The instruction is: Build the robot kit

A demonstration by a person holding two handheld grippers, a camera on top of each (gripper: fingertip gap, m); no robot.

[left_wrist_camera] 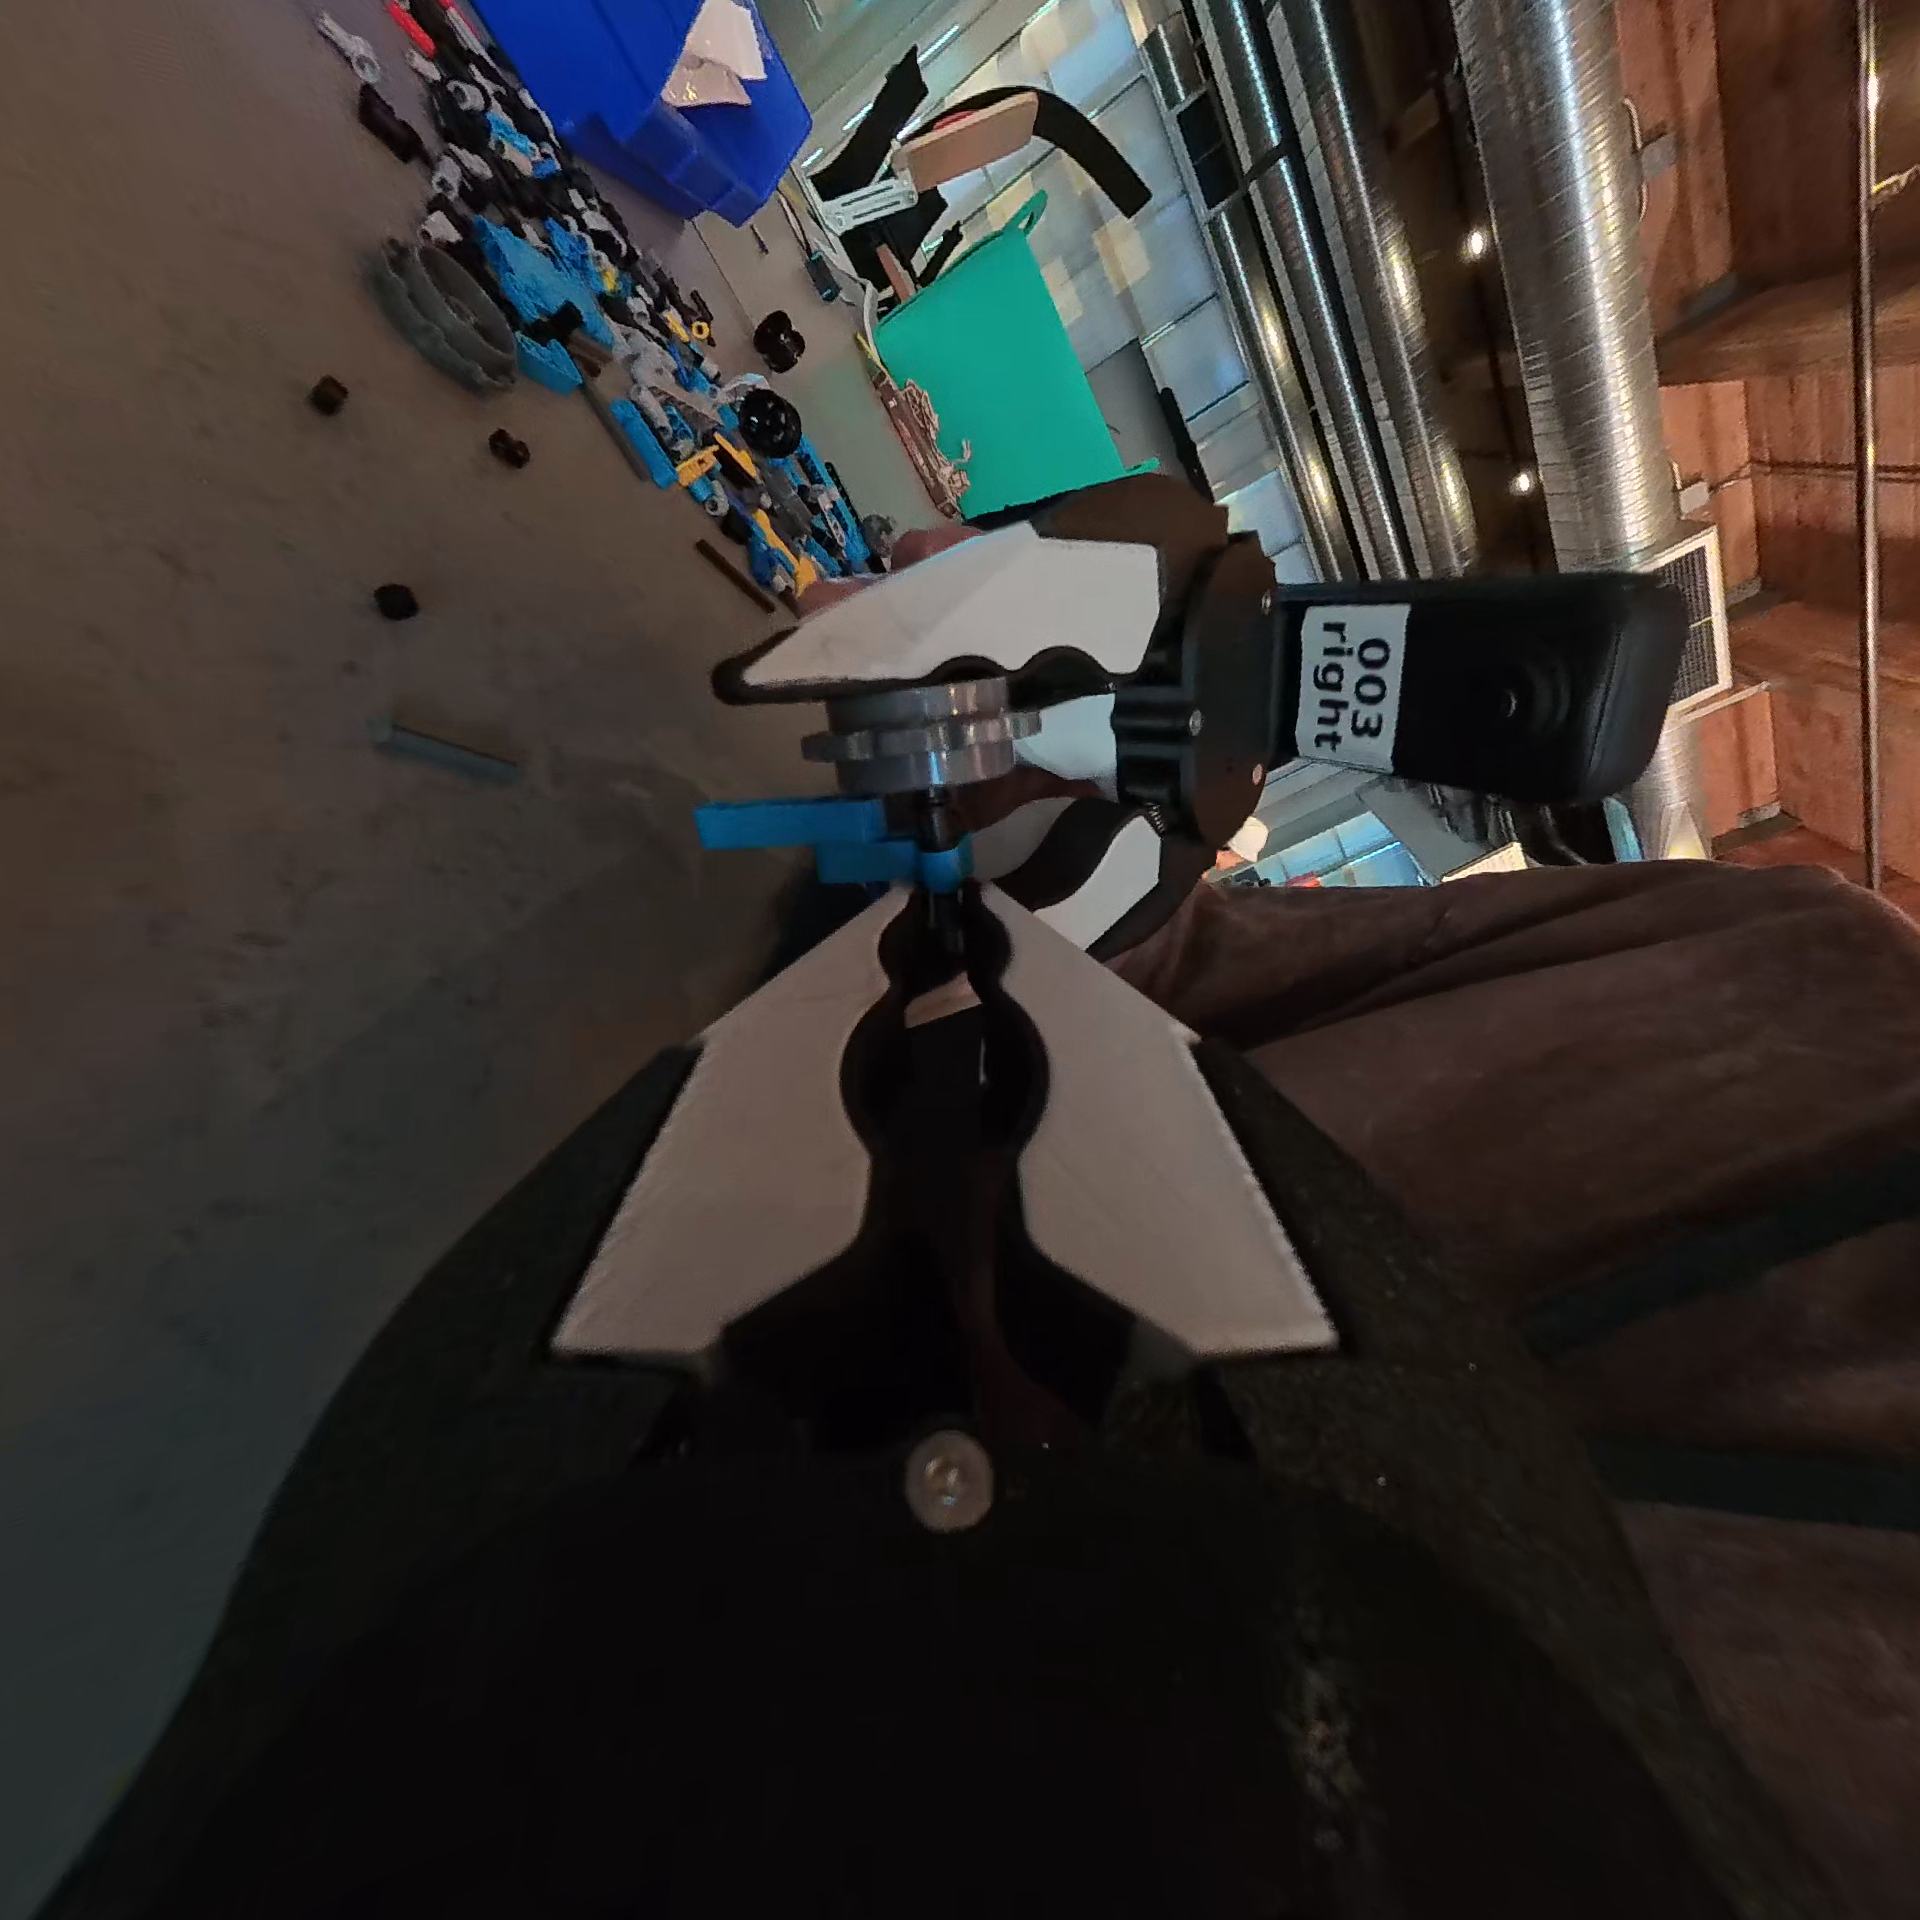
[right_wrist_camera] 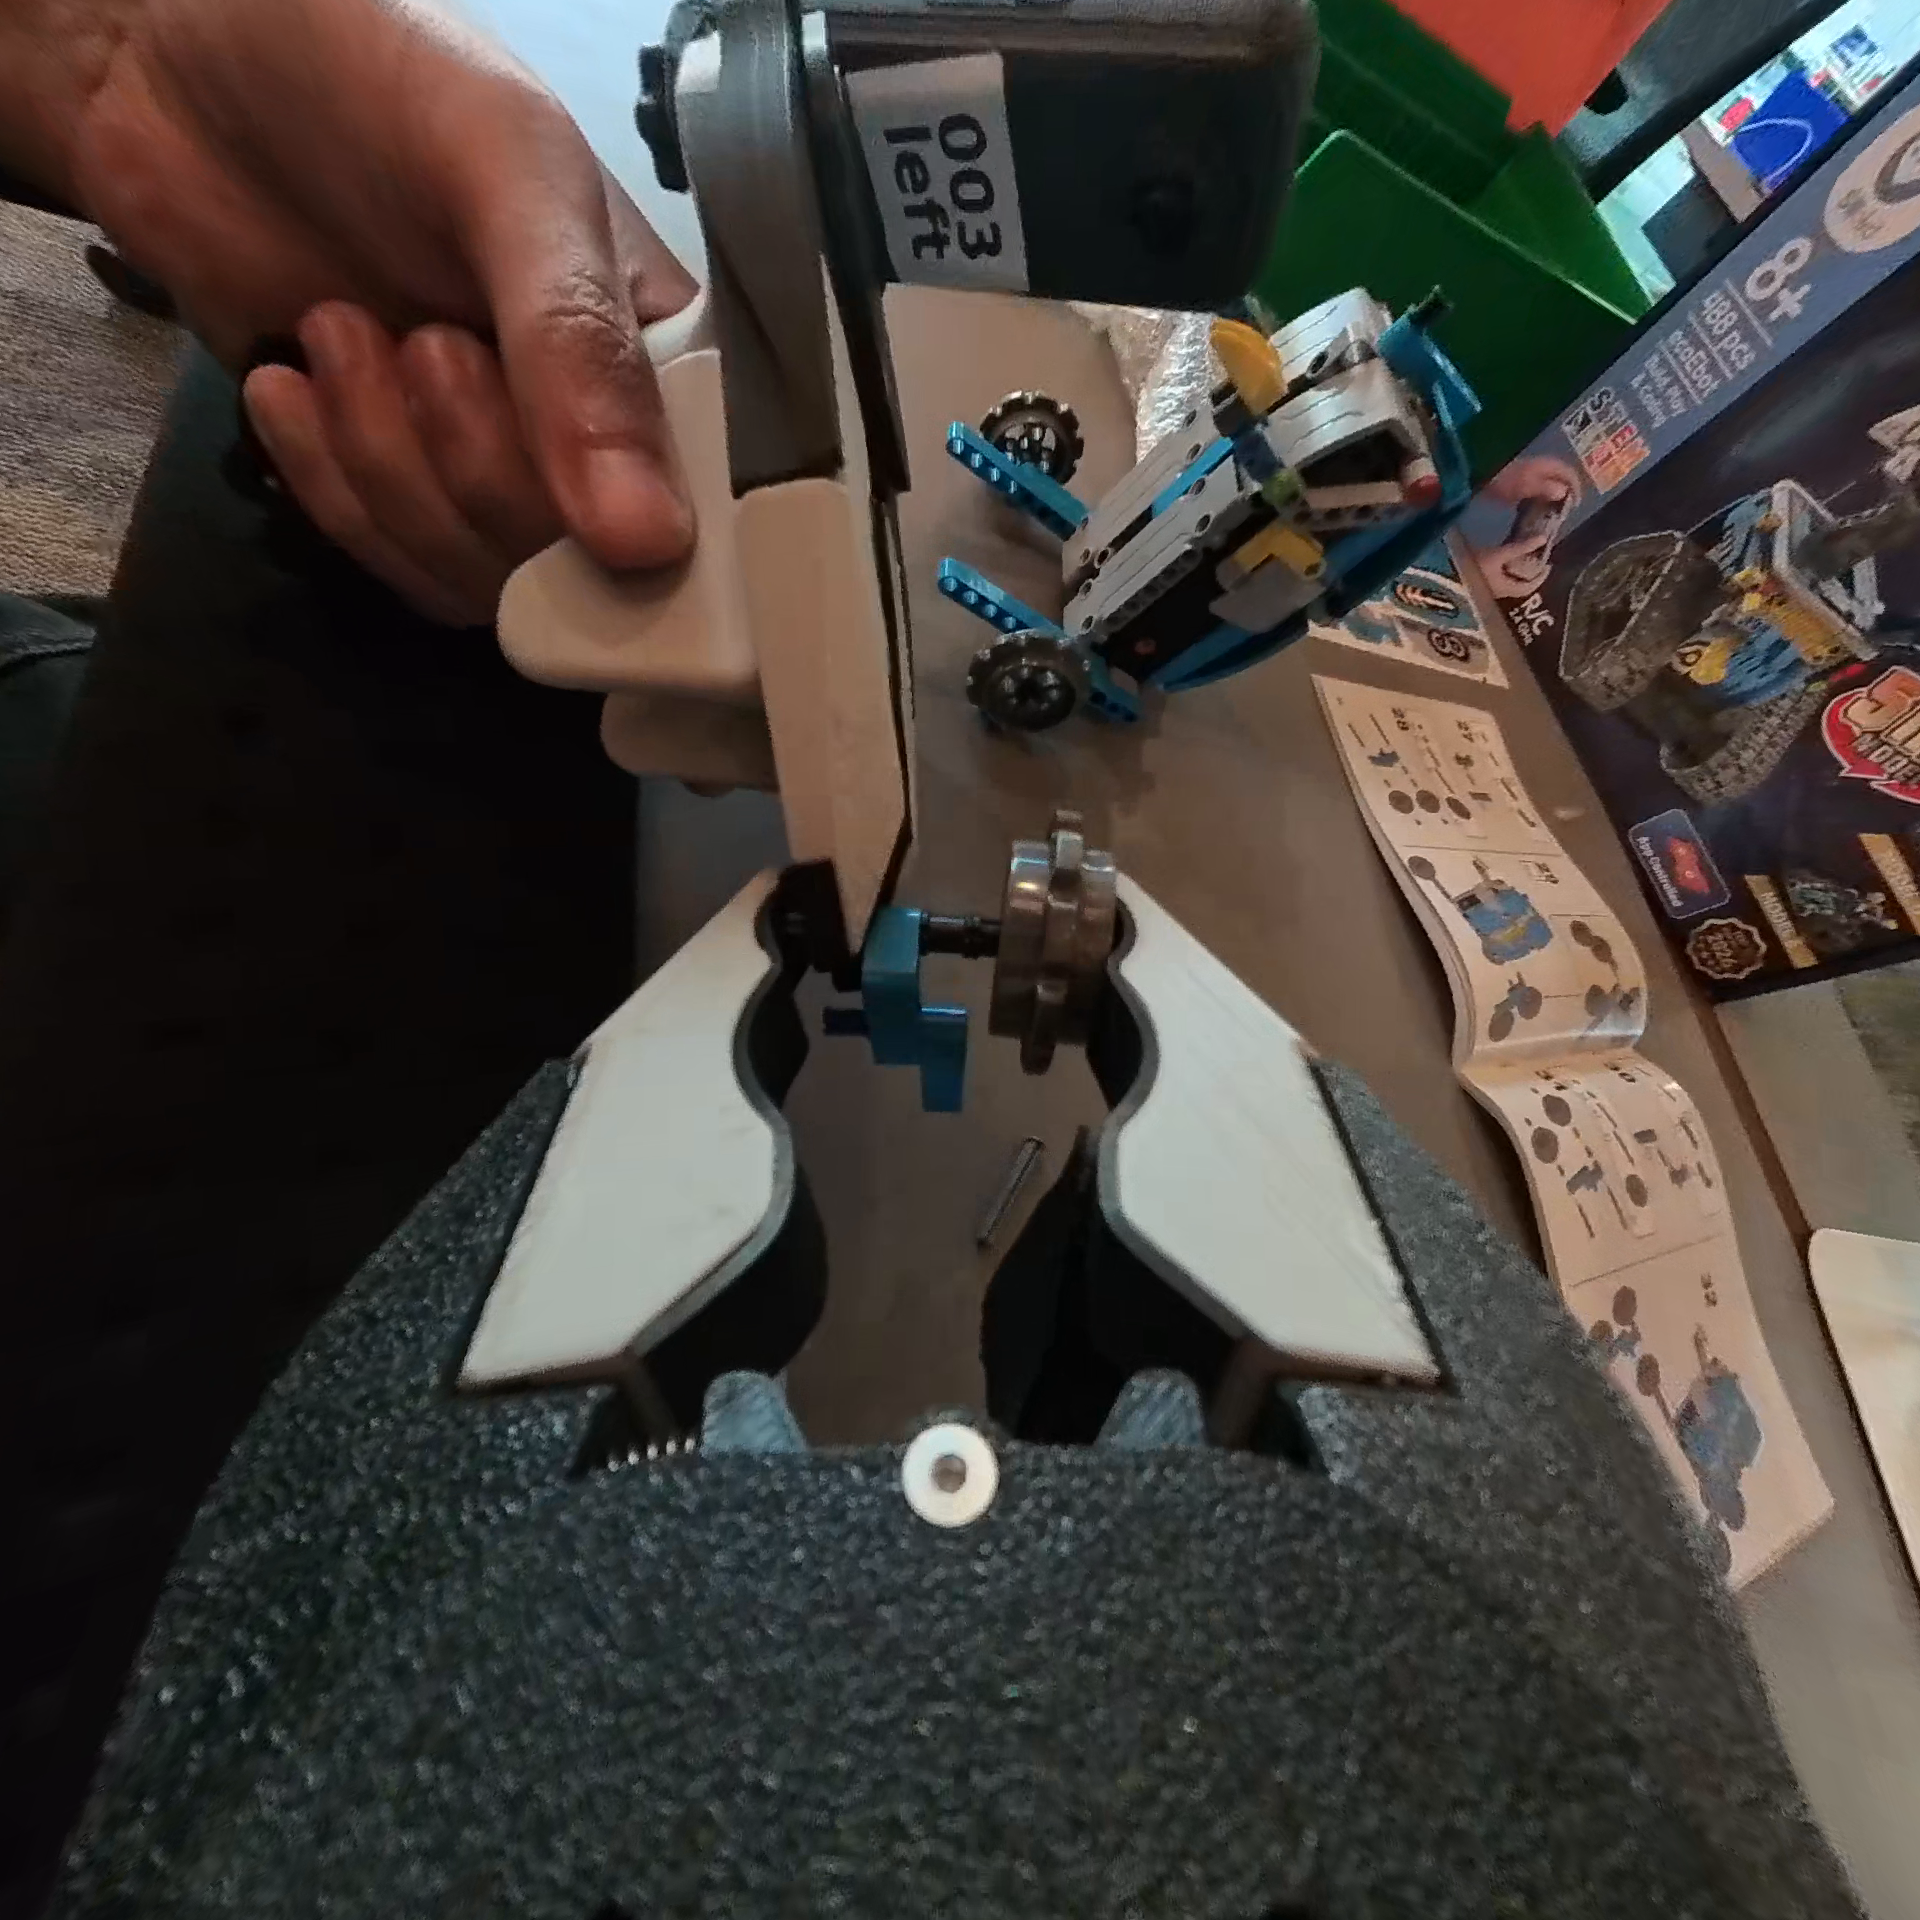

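My left gripper (left_wrist_camera: 940, 920) is shut on a black pin that sticks out of a small blue angled piece (left_wrist_camera: 800, 831). A short black axle (right_wrist_camera: 956, 925) joins that blue piece (right_wrist_camera: 904, 997) to a grey toothed wheel (right_wrist_camera: 1049, 956). My right gripper (right_wrist_camera: 951, 914) closes across this assembly. Its right finger presses on the wheel, and its left finger meets the left gripper's tip (right_wrist_camera: 857, 894). The assembly is held above the table (right_wrist_camera: 1247, 935). In the left wrist view the wheel (left_wrist_camera: 914, 732) sits under the right gripper's upper finger (left_wrist_camera: 935, 623). A hand (right_wrist_camera: 416, 312) holds the left gripper.
A part-built blue and white vehicle (right_wrist_camera: 1247, 499), an open instruction booklet (right_wrist_camera: 1558, 1091) and the kit box (right_wrist_camera: 1766, 623) lie to the right. A dark pin (right_wrist_camera: 1013, 1184) lies below. A pile of loose parts (left_wrist_camera: 623, 343), a grey ring (left_wrist_camera: 447, 312), a grey axle (left_wrist_camera: 442, 753) and a blue bin (left_wrist_camera: 644, 94) are on the table.
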